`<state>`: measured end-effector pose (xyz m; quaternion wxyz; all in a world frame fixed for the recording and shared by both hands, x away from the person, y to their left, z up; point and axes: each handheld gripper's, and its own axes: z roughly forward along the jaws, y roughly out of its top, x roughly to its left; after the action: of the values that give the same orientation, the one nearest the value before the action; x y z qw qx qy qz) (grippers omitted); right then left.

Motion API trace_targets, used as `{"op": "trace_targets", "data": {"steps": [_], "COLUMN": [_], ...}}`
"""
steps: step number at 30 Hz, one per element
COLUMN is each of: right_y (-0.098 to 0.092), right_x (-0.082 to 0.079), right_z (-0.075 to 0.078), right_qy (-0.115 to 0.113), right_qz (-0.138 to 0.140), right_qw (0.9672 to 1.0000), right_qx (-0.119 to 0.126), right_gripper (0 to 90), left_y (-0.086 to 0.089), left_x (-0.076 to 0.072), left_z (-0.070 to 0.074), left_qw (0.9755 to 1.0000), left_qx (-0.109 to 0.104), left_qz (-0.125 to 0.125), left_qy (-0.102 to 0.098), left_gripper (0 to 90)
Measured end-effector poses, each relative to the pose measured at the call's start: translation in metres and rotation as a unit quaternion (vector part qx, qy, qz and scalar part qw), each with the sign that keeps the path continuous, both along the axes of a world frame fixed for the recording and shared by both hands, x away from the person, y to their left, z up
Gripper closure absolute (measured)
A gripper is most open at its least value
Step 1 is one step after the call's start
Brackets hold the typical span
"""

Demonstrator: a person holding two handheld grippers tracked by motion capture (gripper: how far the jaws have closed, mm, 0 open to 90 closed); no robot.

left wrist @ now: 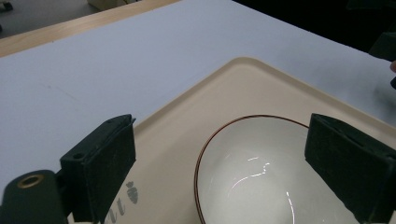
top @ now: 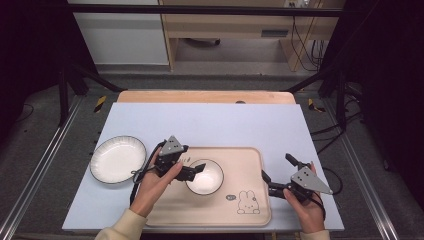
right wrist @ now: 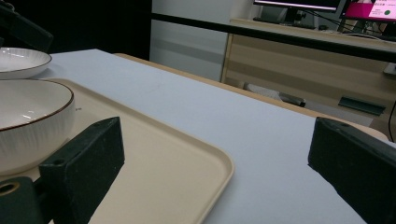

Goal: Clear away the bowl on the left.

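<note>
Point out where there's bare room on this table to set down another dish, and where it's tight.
Widest free patch: the far strip of the blue mat, beyond the tray and plate. The tray's near half around the rabbit print is also bare. It's crowded around the bowl, where the left gripper sits open at its rim, and by the right gripper at the tray's right edge.

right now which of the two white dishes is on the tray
The deeper bowl with the thin dark rim, beside the left hand-held gripper. The shallow plate sits off the tray, on the blue mat.
</note>
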<state>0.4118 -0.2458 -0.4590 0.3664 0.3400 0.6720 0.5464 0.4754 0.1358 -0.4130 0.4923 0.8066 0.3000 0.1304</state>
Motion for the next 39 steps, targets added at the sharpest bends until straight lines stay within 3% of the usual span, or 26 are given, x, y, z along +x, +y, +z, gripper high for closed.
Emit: {"op": "trace_targets", "data": {"steps": [8,22,32,39], "right_y": [0.0,0.0,0.0,0.0], "right_x": [0.0,0.0,0.0,0.0], "right_z": [0.0,0.0,-0.001,-0.001], "right_qy": [0.001,0.002,0.002,0.002], "right_qz": [-0.001,-0.002,-0.001,-0.001], "right_qw": [1.0,1.0,1.0,1.0], "right_qx": [0.002,0.001,0.0,0.0], "right_gripper": [3.7,3.6,3.6,3.6], "left_y": [0.006,0.027,0.053,0.078], "left_x": [-0.003,-0.011,-0.015,-0.019], "left_z": [0.006,0.011,0.008,0.009], "left_qw": [0.9994,0.9978,0.9967,0.9953], "left_qx": [-0.027,-0.046,-0.054,-0.061], "left_qz": [-0.011,-0.009,0.003,0.026], "left_qy": [-0.02,-0.048,-0.06,-0.071], "left_gripper": [5.4,5.0,5.0,4.9]}}
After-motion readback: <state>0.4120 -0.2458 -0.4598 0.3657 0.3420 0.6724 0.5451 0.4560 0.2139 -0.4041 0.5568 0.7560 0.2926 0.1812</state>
